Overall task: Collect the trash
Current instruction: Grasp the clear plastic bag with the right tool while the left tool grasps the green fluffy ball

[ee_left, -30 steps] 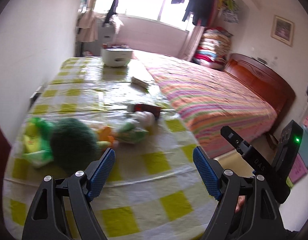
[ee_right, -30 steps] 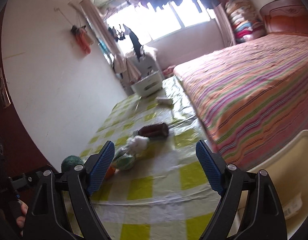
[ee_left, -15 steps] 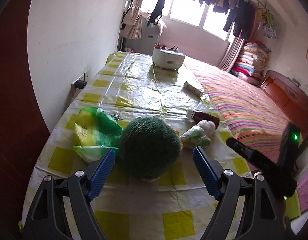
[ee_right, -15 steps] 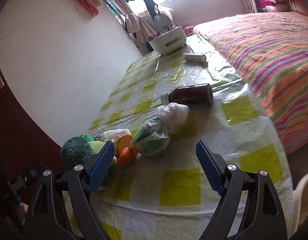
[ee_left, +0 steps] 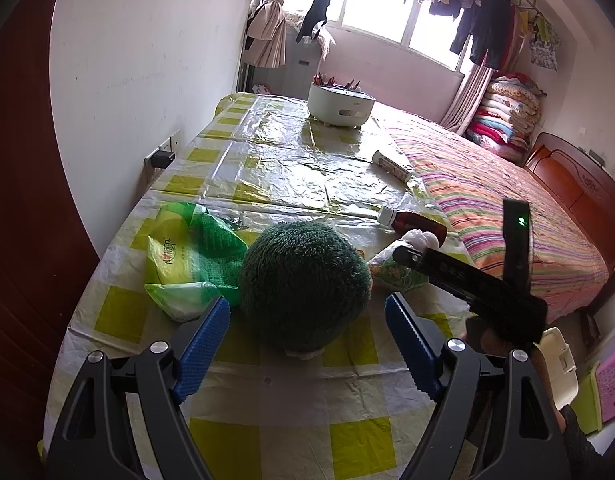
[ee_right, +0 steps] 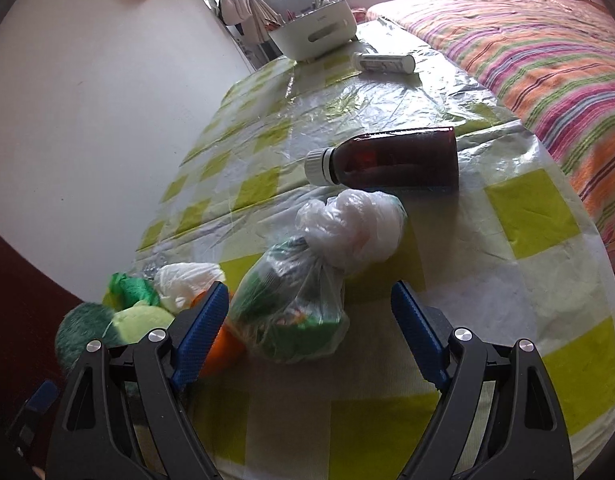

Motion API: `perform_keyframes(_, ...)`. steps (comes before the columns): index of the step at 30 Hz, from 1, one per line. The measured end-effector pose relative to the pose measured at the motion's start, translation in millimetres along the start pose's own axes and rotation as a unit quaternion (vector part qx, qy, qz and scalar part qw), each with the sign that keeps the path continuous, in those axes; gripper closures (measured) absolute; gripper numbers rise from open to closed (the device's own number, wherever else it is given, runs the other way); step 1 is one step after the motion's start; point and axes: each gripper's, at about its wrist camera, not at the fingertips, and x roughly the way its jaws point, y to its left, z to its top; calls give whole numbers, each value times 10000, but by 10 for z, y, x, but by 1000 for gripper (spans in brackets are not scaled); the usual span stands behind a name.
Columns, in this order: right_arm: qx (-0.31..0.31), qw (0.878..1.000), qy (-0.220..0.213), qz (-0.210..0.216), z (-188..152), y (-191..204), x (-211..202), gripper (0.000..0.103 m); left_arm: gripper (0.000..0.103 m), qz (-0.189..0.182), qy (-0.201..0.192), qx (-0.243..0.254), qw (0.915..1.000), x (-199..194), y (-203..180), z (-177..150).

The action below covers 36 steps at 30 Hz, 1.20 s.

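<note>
Both grippers have advanced over the table (ee_left: 267, 432); jaws wide, empty.
One tied bag (ee_right: 299, 300) lies ahead of right gripper (ee_right: 309, 336); left gripper (ee_left: 307, 346) faces one plush (ee_left: 303, 284); two bottles beyond.

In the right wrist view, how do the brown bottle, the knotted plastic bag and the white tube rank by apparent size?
1. knotted plastic bag, nearest the camera, so unsure
2. brown bottle
3. white tube, farthest away
</note>
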Motion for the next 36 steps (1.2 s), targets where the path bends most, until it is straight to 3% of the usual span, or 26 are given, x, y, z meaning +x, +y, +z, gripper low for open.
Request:
perform_keyframes(2,24,10000,44,-6,36,-6,54,23,25,-14,24,-10,10000,15,1,1)
perform_keyframes(4,96,9999,105,40,48,-15,119,37,25,-15,40,-6,10000,24,-6,6)
perform_keyframes(9,126,9994,145,294,34,6,158,54,25,4,84,2,10000,71,4,8)
perform_keyframes(12,269,9983,88,503,20,-36,98,58,25,26,134,-37,9999,101,15,4)
perform_keyframes(19,479,9942,-404,875,45,-186,-371,58,25,65,178,-138,9997,162,61,6)
perform_keyframes(30,-21,9910,-903,986,-173,-119,-964,58,25,121,471,-189,9986,504,-73,36)
perform_keyframes(36,-192,9905,-984,940,-242,-168,-1064,58,25,518,361,3,9980,621,-189,65)
